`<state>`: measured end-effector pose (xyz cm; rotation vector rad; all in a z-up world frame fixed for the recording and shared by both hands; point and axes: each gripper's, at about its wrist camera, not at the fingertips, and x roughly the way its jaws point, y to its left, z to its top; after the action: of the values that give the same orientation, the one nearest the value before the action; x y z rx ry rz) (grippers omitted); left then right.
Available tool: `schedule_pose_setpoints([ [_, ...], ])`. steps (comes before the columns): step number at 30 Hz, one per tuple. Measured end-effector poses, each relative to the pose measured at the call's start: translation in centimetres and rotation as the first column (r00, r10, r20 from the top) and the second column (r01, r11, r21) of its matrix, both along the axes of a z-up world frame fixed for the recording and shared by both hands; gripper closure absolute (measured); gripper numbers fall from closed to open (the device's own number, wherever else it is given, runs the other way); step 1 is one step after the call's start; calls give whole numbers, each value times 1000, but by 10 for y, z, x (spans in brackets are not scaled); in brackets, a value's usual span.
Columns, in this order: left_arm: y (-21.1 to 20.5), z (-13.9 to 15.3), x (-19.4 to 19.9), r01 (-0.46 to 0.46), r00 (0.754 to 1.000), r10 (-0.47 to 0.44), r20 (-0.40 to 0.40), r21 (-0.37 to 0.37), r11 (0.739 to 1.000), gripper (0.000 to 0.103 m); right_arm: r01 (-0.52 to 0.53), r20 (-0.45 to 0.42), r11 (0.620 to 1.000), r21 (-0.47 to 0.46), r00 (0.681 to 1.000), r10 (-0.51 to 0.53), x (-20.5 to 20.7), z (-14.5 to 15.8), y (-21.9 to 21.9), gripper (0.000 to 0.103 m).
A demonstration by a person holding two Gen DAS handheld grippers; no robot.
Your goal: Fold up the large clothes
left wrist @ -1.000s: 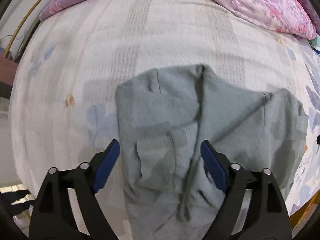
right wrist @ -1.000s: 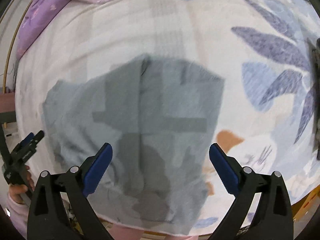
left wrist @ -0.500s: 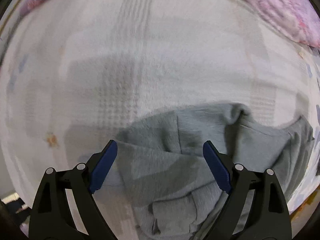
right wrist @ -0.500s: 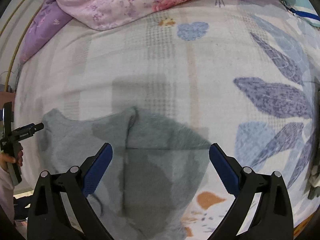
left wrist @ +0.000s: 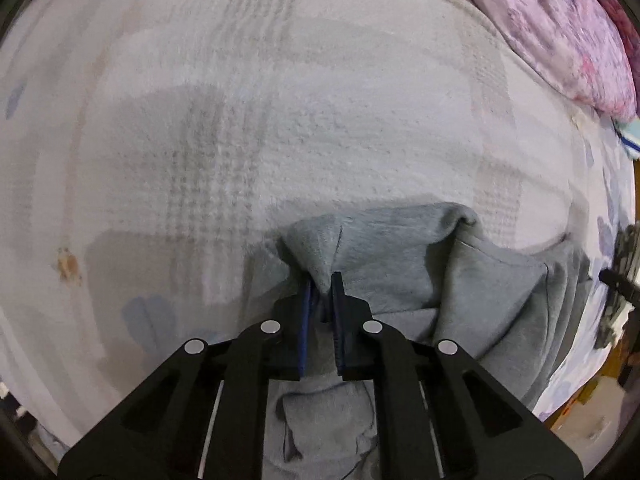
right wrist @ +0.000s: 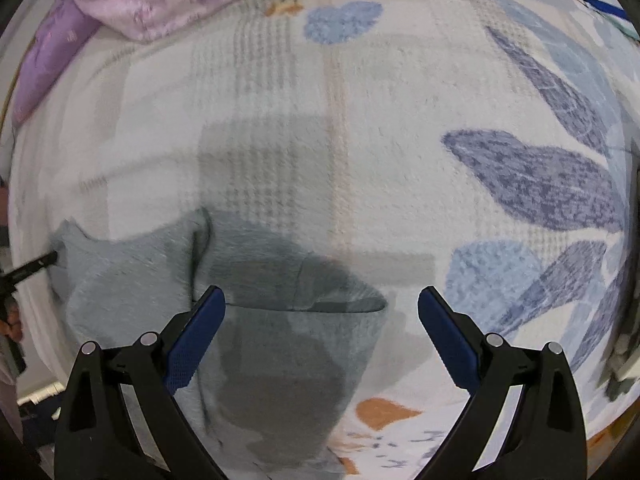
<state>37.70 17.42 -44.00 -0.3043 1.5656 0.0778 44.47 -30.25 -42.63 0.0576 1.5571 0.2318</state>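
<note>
A grey sweatshirt (left wrist: 400, 264) lies rumpled on the bed, its far edge facing away from me. My left gripper (left wrist: 322, 280) points straight down at the garment's far left corner. Its jaws are closing, and a peak of grey fabric is pinched between the blue pads. In the right wrist view the same sweatshirt (right wrist: 132, 272) spreads to the left and below. My right gripper (right wrist: 320, 296) stands open just above the far right corner, pads apart on either side of the fabric edge. The left gripper's tip (right wrist: 36, 266) shows at that view's left edge.
The bed cover (right wrist: 540, 184) is white fleece with blue leaf prints and an orange patch. A pink floral quilt (left wrist: 560, 28) is heaped at the far end, beside a purple pillow (right wrist: 52, 52). The mattress edge runs along the lower right (left wrist: 580, 400).
The left jaws have gone from wide open to pinched on the sweatshirt's far left corner. Both grippers have moved forward and down toward the garment's far edge.
</note>
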Motion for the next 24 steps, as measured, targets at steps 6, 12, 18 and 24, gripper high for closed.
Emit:
schedule_pose_setpoints([
  [6,2,22,-19,-80,996,81,37,-22,997,94,-171,-63,985,-20,983,170,18,-28,27,10],
  [12,6,27,-28,-126,991,127,48,-20,992,94,-284,-217,942,-181,945,243,13,-61,69,8],
  [18,-2,30,-30,-121,991,119,60,19,992,94,-278,-235,946,-169,943,236,4,-42,86,76],
  [24,-8,35,-32,-112,991,108,80,46,993,94,-175,-92,966,-188,983,160,-19,-11,85,93],
])
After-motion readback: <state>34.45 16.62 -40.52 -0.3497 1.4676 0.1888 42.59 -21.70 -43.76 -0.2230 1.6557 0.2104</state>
